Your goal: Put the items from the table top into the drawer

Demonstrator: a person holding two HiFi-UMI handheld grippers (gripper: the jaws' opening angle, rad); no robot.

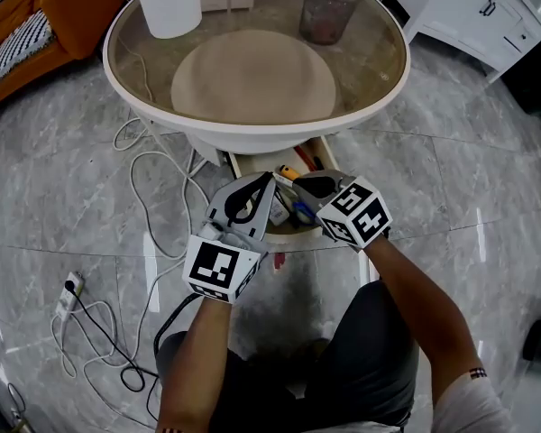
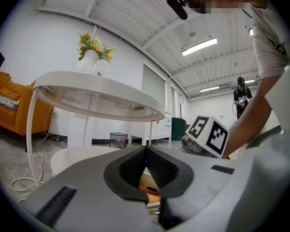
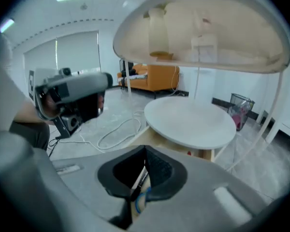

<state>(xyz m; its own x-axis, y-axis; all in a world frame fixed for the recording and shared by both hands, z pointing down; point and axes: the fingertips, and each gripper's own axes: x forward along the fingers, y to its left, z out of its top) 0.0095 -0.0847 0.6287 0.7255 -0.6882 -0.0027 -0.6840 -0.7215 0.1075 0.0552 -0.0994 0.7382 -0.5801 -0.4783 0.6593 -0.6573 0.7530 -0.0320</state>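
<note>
Drawer (image 1: 239,165) stands open under the table's (image 1: 252,138) near edge, with small items (image 1: 293,174) inside. Over it, the right gripper (image 1: 299,186) angles down and the left gripper (image 1: 269,180) lies level, both clenched on nothing. A white vase (image 1: 169,3) stands at the table top's far left edge, well apart and on the left gripper's side.

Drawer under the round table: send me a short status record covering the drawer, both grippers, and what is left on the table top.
drawer: light wooden drawer, pulled open under the round glass-topped white table, small items inside
left gripper: over the drawer, jaws together, nothing held
right gripper: over the drawer, jaws together, nothing held
table top: white vase of yellow flowers stands on it
task: not finished
</note>
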